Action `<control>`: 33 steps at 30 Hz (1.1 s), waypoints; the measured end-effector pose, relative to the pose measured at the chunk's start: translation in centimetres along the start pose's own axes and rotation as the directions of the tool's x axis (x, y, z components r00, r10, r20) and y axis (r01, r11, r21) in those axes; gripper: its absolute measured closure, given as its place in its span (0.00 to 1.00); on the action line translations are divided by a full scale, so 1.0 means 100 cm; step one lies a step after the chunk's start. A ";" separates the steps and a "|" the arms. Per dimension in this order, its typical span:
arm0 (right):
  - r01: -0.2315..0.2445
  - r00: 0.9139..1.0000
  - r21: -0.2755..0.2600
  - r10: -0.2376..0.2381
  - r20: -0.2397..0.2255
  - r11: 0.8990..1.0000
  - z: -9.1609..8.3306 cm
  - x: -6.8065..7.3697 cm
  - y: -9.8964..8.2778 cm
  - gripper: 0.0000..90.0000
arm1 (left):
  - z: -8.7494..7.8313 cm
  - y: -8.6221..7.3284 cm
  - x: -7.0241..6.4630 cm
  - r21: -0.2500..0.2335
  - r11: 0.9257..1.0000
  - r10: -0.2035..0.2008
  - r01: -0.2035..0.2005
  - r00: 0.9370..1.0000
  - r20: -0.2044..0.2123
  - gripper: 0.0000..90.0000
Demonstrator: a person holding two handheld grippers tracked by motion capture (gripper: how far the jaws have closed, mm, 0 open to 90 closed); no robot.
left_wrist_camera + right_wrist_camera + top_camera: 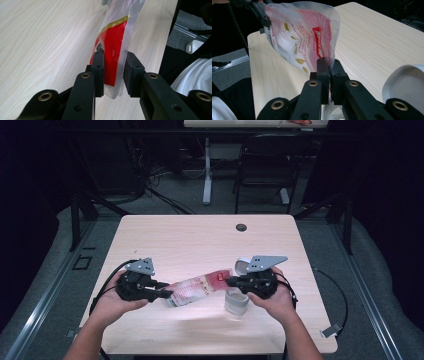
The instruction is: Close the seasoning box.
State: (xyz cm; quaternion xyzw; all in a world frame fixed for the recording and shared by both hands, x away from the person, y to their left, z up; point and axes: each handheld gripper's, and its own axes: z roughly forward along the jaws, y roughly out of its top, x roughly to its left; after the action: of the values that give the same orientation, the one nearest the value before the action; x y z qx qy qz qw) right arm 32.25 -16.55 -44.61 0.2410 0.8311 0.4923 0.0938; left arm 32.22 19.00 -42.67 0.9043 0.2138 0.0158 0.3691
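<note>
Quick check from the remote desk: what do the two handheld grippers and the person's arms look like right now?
Both grippers, left gripper and right gripper, are black, each topped by a grey three-cornered plate and trailing a black cable. Their jaws are black jointed links with brass-coloured rivets and blocky pads. The forearms are bare, with no sleeves showing.

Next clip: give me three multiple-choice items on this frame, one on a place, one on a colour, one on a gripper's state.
1. Where does the clear jar stand?
A. under the right gripper
B. by the table's far edge
C. on the floor

2. What colour is the band on the plastic bag?
A. blue
B. red
C. green

3. How does the right gripper stand?
A. wide open over the table
B. shut on the bag's end
C. lying loose on the table

Answers: 1 A, the high view shows it just below that hand; 2 B, red print shows in both gripper views; 3 B, its jaws pinch the film.
</note>
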 end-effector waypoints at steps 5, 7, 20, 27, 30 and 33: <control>0.000 1.000 0.001 0.000 0.001 1.000 -0.001 -0.001 0.000 0.98 | -0.001 0.002 0.000 -0.004 1.000 0.003 -0.003 1.000 0.001 0.81; -0.003 1.000 0.000 0.003 0.001 1.000 -0.001 -0.001 -0.001 0.98 | -0.002 0.002 0.000 -0.007 1.000 0.001 -0.001 1.000 0.001 0.82; -0.003 1.000 0.004 0.003 0.007 1.000 -0.002 -0.002 -0.001 0.97 | -0.004 0.006 0.001 -0.015 1.000 0.003 -0.003 1.000 -0.001 0.82; -0.006 1.000 0.001 0.006 0.007 1.000 -0.002 -0.002 -0.002 0.97 | -0.005 0.009 0.000 -0.015 1.000 0.002 -0.002 1.000 -0.001 0.82; -0.008 1.000 0.000 0.008 0.005 1.000 -0.002 -0.003 -0.002 0.97 | -0.006 0.010 0.001 -0.012 1.000 0.004 -0.004 1.000 -0.002 0.82; -0.011 1.000 0.000 0.011 0.006 1.000 -0.003 -0.003 -0.002 0.97 | -0.006 0.012 0.001 -0.009 1.000 0.006 -0.006 1.000 -0.004 0.82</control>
State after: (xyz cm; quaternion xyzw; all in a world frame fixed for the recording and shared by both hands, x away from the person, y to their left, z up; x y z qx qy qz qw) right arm 32.33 -16.99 -44.70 0.2469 0.8296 0.4920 0.0937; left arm 32.62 18.66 -41.41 0.9033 0.2116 0.0195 0.3726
